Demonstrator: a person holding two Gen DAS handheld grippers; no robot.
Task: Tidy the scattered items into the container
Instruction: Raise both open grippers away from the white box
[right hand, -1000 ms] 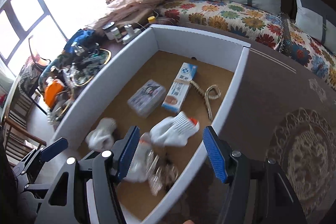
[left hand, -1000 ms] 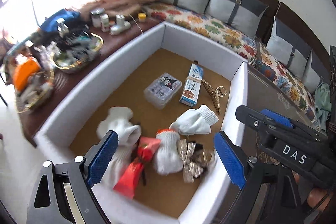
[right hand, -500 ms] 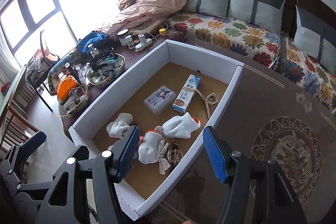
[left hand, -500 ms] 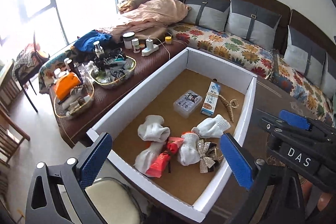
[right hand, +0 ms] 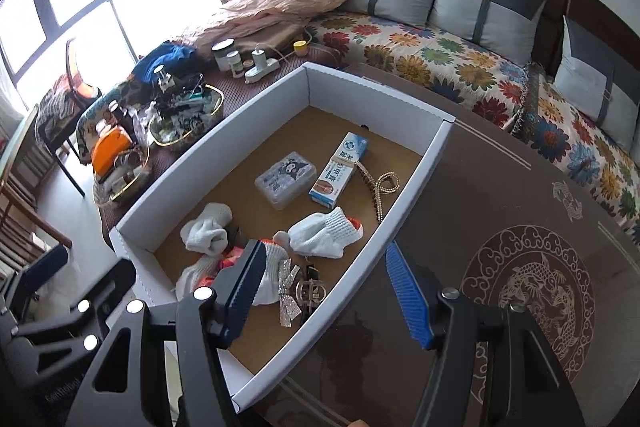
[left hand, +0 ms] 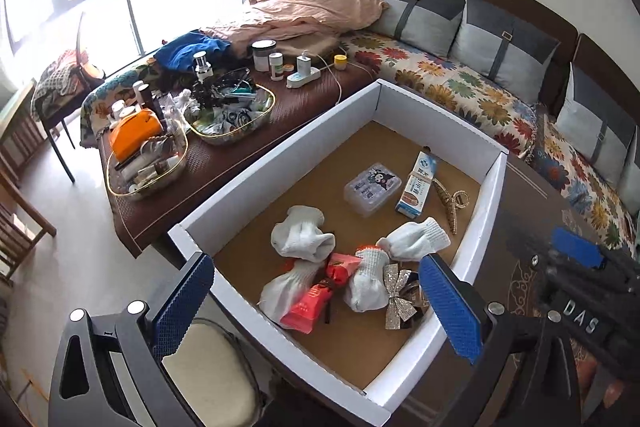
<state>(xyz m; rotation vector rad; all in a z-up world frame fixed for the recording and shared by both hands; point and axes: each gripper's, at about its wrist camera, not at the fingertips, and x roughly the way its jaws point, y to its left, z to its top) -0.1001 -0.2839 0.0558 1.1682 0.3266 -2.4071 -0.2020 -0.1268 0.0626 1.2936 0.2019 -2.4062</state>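
A white-walled box (left hand: 280, 143) (right hand: 200, 151) with a brown floor stands on the dark table. In it lie several white socks (left hand: 303, 235) (right hand: 325, 235), a red packet (left hand: 316, 301), a silver bow (left hand: 396, 297) (right hand: 289, 287), a clear plastic case (left hand: 372, 188) (right hand: 285, 179), a blue-white toothpaste box (left hand: 416, 185) (right hand: 339, 169) and a gold hair claw (left hand: 450, 203) (right hand: 379, 189). My left gripper (left hand: 320, 303) is open and empty, high above the box's near end. My right gripper (right hand: 326, 291) is open and empty above the box's near right wall.
The dark table top (right hand: 500, 227) with a round gold dragon motif (right hand: 528, 291) lies right of the box. A low brown bench (left hand: 224, 151) left of it carries two gold-rimmed trays of clutter (left hand: 230, 111), jars and a power strip. A floral sofa (left hand: 460, 87) runs behind.
Both grippers have pulled up and back from the box, so more of the room shows. Both stay open and empty. The items in the box have not moved.
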